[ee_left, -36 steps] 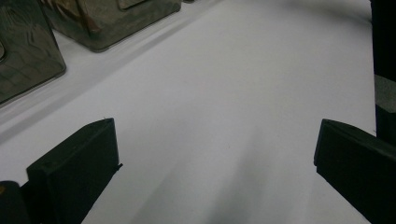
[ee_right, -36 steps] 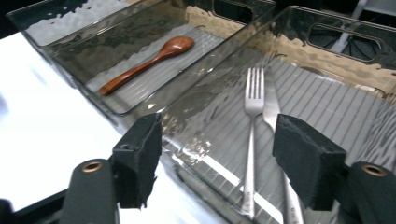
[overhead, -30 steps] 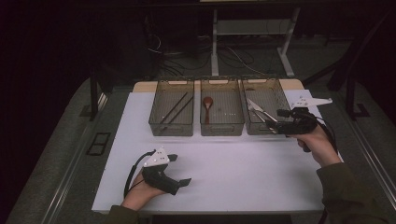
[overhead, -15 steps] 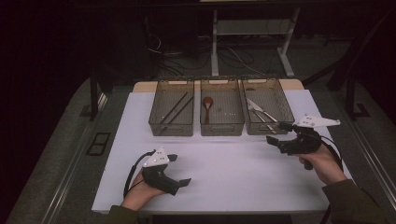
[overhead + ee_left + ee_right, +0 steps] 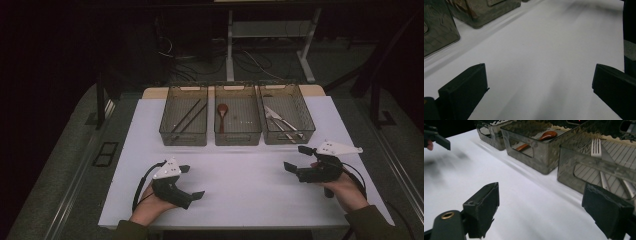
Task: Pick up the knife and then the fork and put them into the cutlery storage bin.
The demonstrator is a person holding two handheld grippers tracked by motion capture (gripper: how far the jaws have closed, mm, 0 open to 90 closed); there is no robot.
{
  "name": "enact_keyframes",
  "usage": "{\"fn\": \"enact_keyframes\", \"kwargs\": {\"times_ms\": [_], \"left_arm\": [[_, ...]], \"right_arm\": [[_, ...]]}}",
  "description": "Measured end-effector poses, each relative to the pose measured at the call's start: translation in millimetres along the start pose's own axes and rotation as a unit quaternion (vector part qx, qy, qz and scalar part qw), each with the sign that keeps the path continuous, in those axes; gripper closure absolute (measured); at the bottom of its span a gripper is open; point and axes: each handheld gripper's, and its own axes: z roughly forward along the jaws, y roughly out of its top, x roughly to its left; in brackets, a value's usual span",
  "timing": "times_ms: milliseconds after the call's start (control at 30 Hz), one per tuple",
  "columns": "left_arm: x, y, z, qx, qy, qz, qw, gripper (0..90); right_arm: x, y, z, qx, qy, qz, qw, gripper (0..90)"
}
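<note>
Fork (image 5: 596, 147): lay in the right bin (image 5: 287, 120), tines toward that bin's near wall, touched by neither gripper
Left gripper (image 5: 192, 182): rested low over the white table (image 5: 240, 175), jaws wide apart, nothing between them
Middle bin (image 5: 237, 120): held a brown spoon (image 5: 222, 110)
Right gripper (image 5: 298, 159): hovered just before the right bin, jaws just opened wider, nothing between them

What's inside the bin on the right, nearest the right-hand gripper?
The right bin holds metal cutlery: a fork lies on top of other silver pieces. Their overlap hides exactly how many and which kinds.
</note>
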Motion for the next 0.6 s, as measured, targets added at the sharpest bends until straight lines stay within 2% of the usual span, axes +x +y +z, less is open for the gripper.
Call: {"fn": "enact_keyframes", "kwargs": {"times_ms": [267, 433, 600], "left_arm": [[-0.1, 0.0, -0.4, 0.000, 0.000, 0.000, 1.0000, 0.0], [0.9, -0.6, -1.0, 0.001, 0.001, 0.000, 1.0000, 0.0], [1.4, -0.9, -0.7, 0.001, 0.004, 0.000, 1.0000, 0.0]], "right_arm": [[8.7, -16.9, -9.6, -0.011, 0.006, 0.005, 0.9999, 13.7], [14.3, -29.4, -10.4, 0.009, 0.009, -0.004, 0.9999, 13.7], [14.6, -31.2, -8.6, 0.018, 0.012, -0.011, 0.9997, 13.7]]}}
